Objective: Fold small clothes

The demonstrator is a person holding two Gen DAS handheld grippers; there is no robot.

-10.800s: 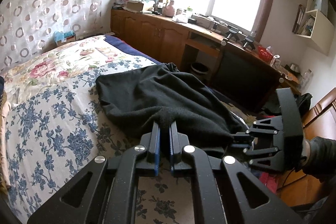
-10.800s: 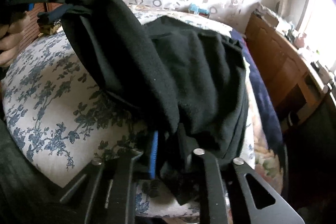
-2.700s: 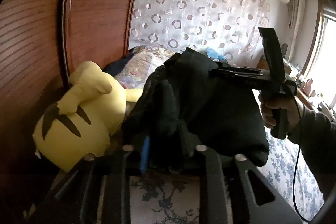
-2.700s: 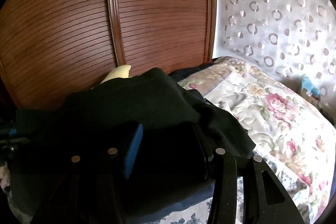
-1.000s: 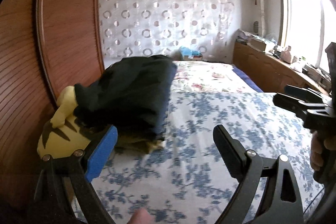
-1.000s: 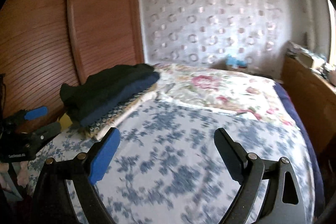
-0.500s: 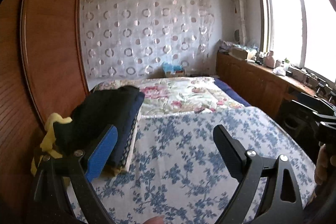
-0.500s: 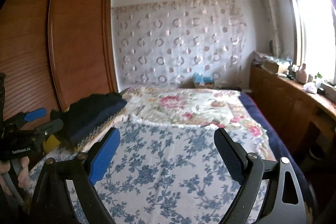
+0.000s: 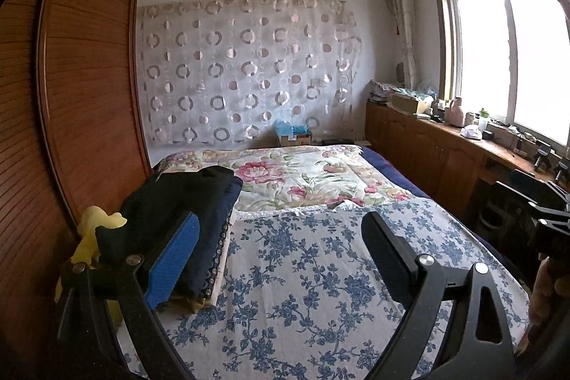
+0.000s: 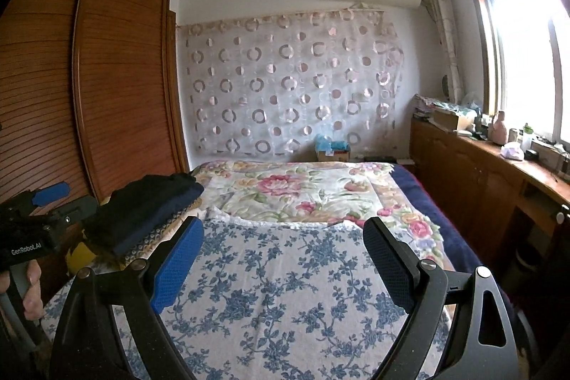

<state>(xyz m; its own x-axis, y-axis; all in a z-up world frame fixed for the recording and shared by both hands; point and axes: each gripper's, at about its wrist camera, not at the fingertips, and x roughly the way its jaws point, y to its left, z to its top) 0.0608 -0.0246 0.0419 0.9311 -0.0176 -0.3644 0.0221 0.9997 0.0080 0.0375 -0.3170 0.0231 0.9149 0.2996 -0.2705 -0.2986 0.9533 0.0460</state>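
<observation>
1. Lying folded on top of a stack (image 9: 199, 230) at the left edge of the bed (image 9: 320, 291), beside the slatted wooden wardrobe (image 9: 82, 102), is the black garment (image 9: 178, 202), soft and matte.
2. Beneath it: a navy layer, then patterned and cream fabric. A yellow plush toy (image 9: 92, 230) sits just behind the stack.
3. Left gripper (image 9: 279, 255): jaws spread wide, empty; one blue textured pad, one black.
4. Right gripper (image 10: 283, 259): jaws likewise wide apart, holding nothing.
5. Bed covering: blue floral cotton sheet near, pink floral quilt (image 10: 302, 191) beyond.
</observation>
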